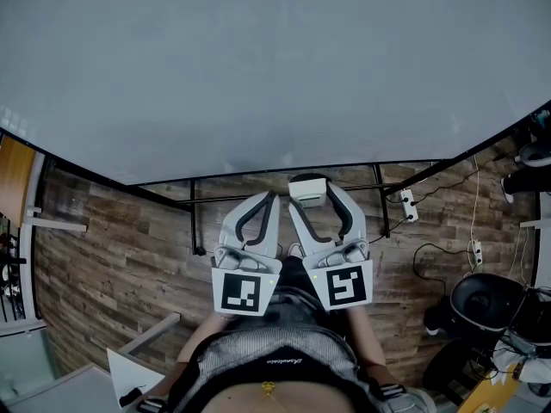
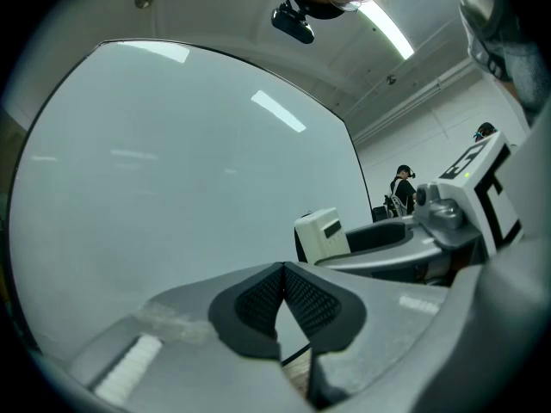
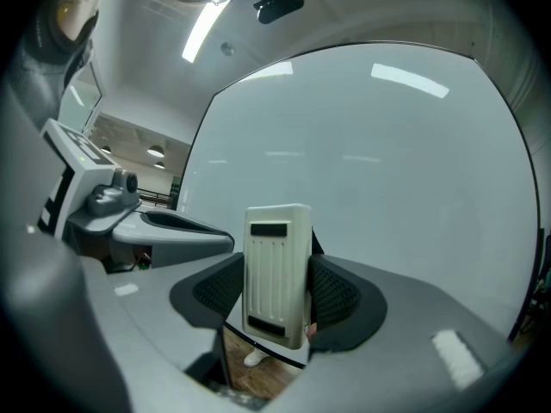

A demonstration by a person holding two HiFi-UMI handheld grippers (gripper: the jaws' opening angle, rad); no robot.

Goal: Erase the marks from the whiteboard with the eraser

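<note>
Clamping the white eraser (image 3: 277,274) between its pads, the right gripper (image 1: 312,194) sits at lower centre of the frame, by the whiteboard's (image 1: 258,67) bottom edge. The left gripper (image 2: 282,269) beside it is closed and empty. No marks show, so the erasing looks finished.

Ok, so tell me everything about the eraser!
The eraser is a white, boxy block that looks like plastic. It has ridges down its back and two dark slots, one near each end. It stands upright, and the right gripper pinches its sides between its jaws. It is held up near the whiteboard, but whether it touches the board cannot be told.
</note>
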